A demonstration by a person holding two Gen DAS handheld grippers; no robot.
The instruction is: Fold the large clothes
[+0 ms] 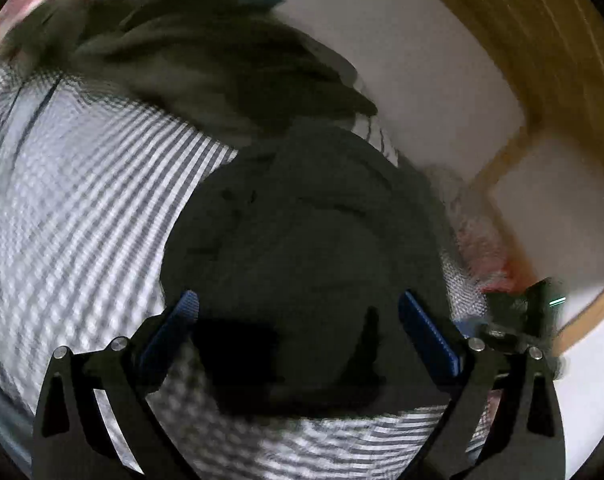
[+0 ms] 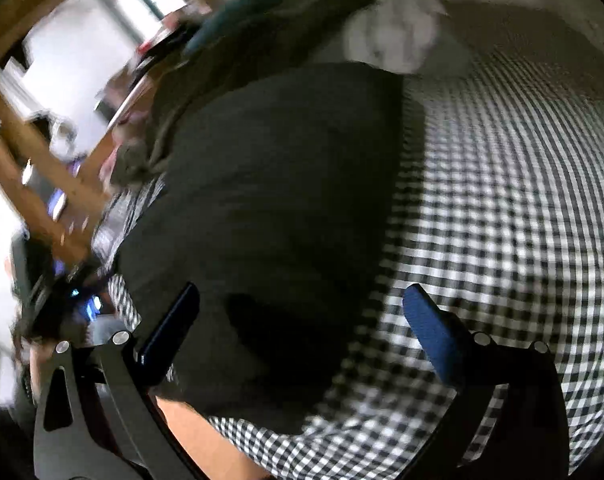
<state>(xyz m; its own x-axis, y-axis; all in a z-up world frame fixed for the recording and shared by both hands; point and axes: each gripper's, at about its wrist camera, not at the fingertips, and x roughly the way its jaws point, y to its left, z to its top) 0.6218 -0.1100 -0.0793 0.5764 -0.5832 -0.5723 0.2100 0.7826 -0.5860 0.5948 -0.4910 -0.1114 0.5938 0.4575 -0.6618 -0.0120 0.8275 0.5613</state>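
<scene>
A dark folded garment lies on a black-and-white checked cloth. My left gripper is open and empty, its blue pads spread just above the garment's near part. In the right wrist view the same dark garment lies on the checked cloth. My right gripper is open and empty, over the garment's near right edge. Both views are motion blurred.
A pile of olive and teal clothes lies behind the dark garment; it also shows in the right wrist view. A pale bundle lies at the back. A wooden frame and white walls stand beyond the surface. The other gripper shows at right.
</scene>
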